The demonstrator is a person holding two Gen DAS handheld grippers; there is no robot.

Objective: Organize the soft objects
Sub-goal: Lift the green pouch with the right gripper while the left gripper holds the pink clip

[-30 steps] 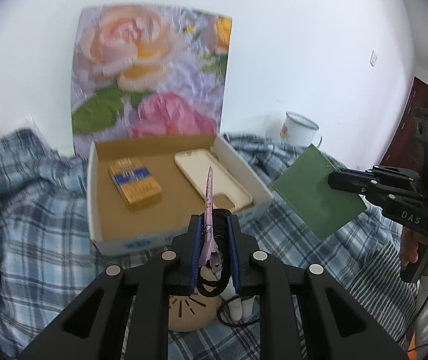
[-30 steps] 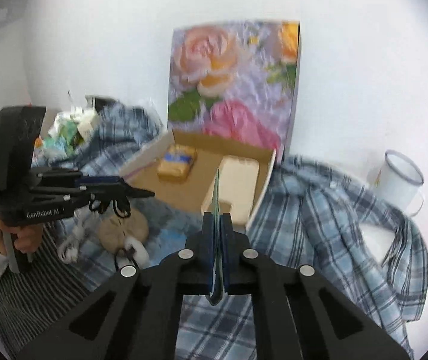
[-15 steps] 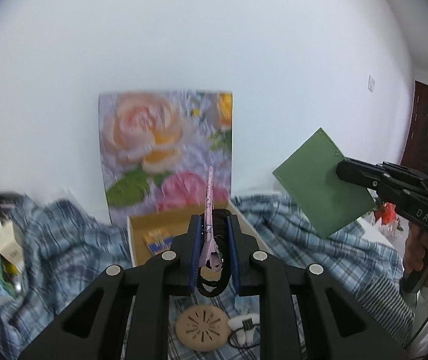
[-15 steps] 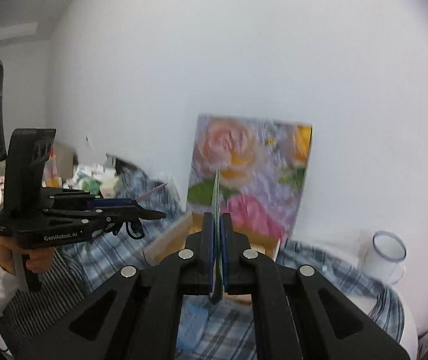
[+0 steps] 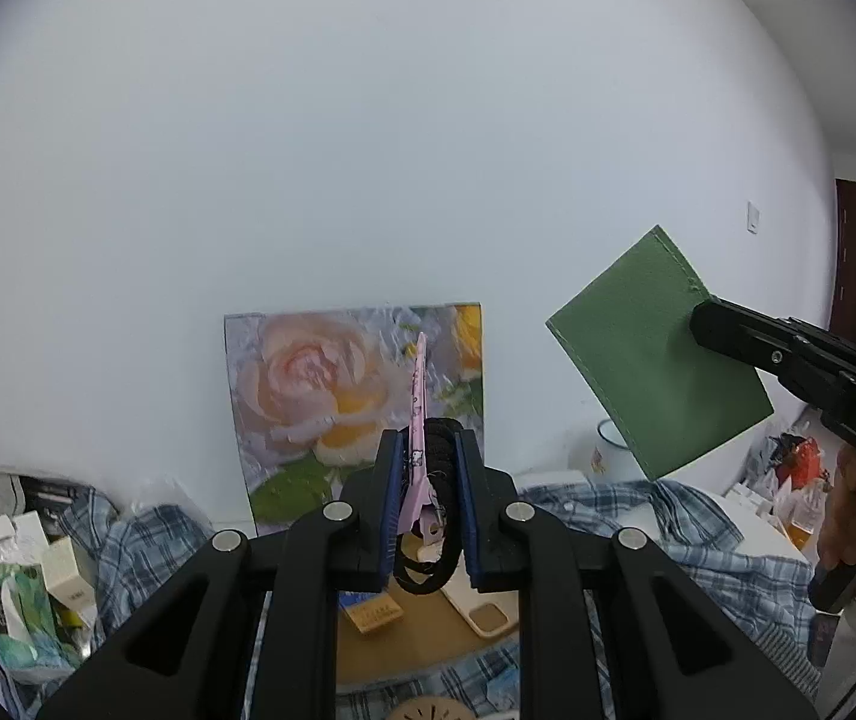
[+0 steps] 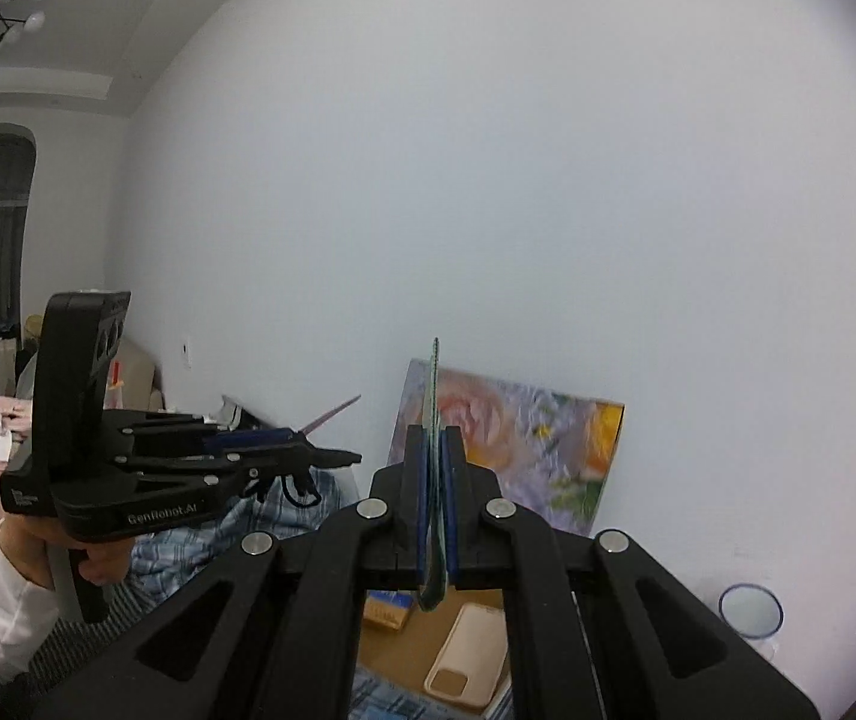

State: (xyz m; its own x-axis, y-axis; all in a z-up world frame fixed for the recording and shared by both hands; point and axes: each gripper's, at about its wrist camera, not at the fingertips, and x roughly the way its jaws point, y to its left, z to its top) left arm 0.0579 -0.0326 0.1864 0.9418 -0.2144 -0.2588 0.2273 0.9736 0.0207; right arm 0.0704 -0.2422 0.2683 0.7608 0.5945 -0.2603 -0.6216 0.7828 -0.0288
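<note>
My left gripper (image 5: 425,450) is shut on a pink hair clip (image 5: 417,420) and a black hair tie (image 5: 438,510), held high above the open cardboard box (image 5: 422,642). It also shows in the right wrist view (image 6: 332,456). My right gripper (image 6: 435,450) is shut on a flat green pouch (image 6: 432,480), seen edge-on; the pouch (image 5: 655,354) shows broadside in the left wrist view, at the right. The box holds a yellow-and-blue packet (image 5: 371,612) and a beige phone case (image 6: 466,654).
The box's floral lid (image 5: 356,408) stands upright against the white wall. A blue plaid cloth (image 5: 685,534) covers the table. A white enamel mug (image 6: 748,609) stands at the right. Packets and clutter (image 5: 14,588) lie at the left. A round beige disc (image 5: 433,708) lies before the box.
Both grippers have risen and tilted up with their objects still held. The box has dropped low in both views and the wall fills most of each.
</note>
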